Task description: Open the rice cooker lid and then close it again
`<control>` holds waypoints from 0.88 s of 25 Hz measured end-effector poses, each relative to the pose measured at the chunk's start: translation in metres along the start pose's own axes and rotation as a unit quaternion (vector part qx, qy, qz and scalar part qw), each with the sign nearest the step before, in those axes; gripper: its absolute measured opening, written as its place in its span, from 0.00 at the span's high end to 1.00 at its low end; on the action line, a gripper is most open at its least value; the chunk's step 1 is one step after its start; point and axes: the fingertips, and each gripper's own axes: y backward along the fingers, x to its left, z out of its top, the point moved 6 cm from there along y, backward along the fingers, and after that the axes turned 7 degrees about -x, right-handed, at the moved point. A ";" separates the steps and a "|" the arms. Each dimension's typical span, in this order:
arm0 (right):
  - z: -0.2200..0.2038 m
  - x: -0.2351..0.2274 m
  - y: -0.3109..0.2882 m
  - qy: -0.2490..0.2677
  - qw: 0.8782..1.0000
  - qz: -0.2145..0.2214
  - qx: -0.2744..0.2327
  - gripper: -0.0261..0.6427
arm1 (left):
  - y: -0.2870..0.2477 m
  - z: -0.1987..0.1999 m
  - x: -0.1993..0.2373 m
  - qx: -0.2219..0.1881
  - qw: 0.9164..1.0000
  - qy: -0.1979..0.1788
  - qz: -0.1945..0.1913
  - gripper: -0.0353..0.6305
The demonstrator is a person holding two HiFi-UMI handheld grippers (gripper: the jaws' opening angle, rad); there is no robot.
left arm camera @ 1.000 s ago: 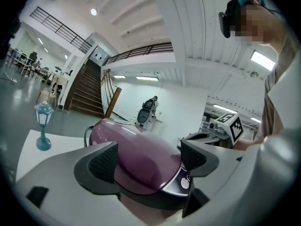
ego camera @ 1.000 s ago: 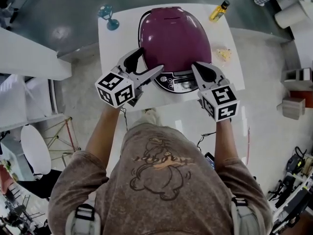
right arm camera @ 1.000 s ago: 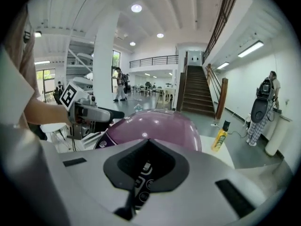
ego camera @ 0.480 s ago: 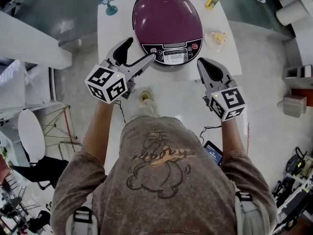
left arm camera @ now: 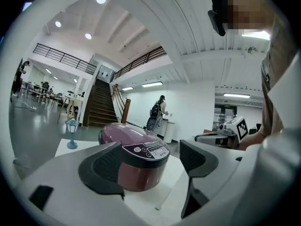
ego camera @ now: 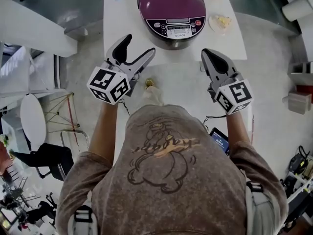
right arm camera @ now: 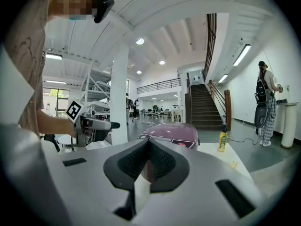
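A blue stemmed glass [left arm camera: 71,133] is being borne at the far left corner of the white tabletop [ego camera: 122,28], and a yellow bottle [right arm camera: 222,141] at the far right corner. Near the right edge, a small plate [ego camera: 221,22] with something yellow on it is being supported. Beyond, a staircase [left arm camera: 99,105] is being shown, and a person with a backpack [left arm camera: 158,111] is being seen by the wall.

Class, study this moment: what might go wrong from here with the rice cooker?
1. The rice cooker sits close to the front edge of the table; a hard pull on its lid may drag it off.
2. The small plate lies right beside the cooker, so the right gripper may knock it when reaching in.
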 end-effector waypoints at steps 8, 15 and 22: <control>-0.015 0.016 0.013 -0.003 1.000 0.006 -0.008 0.96 | 0.028 -0.015 -0.016 -0.003 1.000 -0.007 0.002 0.61; -0.028 0.032 0.017 0.005 1.000 0.028 -0.004 0.96 | 0.040 -0.031 -0.023 -0.001 1.000 -0.017 0.021 0.82; -0.029 0.035 0.018 0.007 1.000 0.028 -0.007 0.96 | 0.035 -0.036 -0.028 -0.004 0.999 -0.024 0.025 0.92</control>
